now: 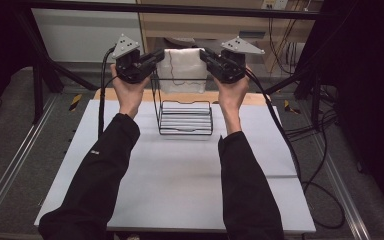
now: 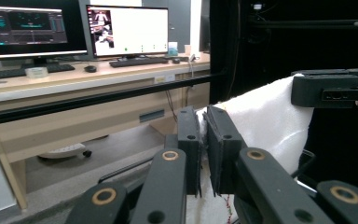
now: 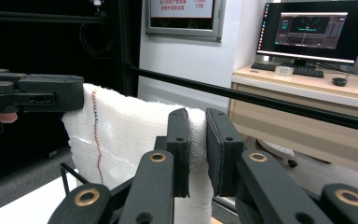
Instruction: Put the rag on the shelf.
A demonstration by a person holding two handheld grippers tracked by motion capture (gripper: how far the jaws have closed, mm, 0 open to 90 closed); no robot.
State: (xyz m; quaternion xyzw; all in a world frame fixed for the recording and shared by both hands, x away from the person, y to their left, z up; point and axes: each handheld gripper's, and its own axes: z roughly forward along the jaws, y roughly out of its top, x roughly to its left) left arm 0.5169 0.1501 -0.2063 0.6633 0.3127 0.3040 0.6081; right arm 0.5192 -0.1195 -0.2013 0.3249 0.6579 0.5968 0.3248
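Both claws clamped on white towel (image 1: 182, 70): left gripper (image 1: 156, 59) on one top corner, right gripper (image 1: 206, 56) on other, cloth stretched between, hanging just above wire rack (image 1: 186, 117). Keep tension even, hands level, lower w/ cloth centred over rack's top bar; no release yet.

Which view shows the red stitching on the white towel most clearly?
The right gripper view: the stitched line runs down the white towel, close and sharp. The high view shows it small and thin; the left gripper view catches just a bit near the bottom edge.
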